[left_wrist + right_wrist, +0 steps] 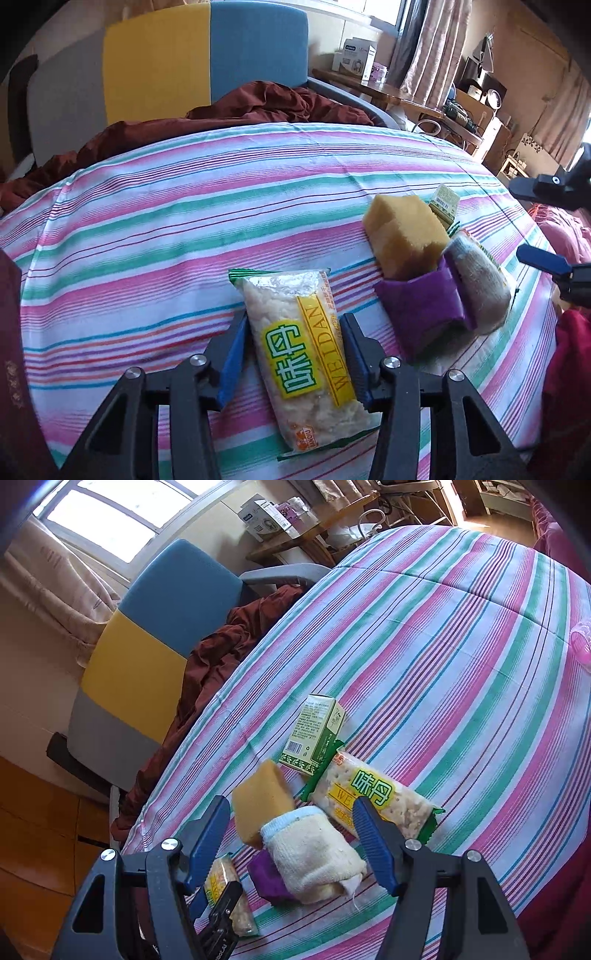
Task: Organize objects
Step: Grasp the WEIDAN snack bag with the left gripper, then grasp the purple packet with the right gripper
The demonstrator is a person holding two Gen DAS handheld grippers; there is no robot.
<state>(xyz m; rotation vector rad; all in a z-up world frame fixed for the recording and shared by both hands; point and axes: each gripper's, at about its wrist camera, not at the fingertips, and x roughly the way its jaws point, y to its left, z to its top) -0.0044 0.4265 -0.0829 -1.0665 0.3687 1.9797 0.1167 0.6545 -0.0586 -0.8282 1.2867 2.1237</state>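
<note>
Left gripper [293, 354] clamped on cracker packet [306, 365] — right gripper [291, 840] released above sponge [262, 805]

Left gripper [293, 354] narrowed, right gripper [291, 834] wide.

Striped bedsheet [184, 206] covers bed. Dark red blanket [258, 107] bunched at its far edge, against blue-yellow-grey headboard [155, 638]. Wooden side table [295, 542] beyond far corner carries white box [354, 55]. Curtains [432, 48] at window.

Black left gripper [293, 354], right gripper [291, 834], blue jaws, silver screws
</note>
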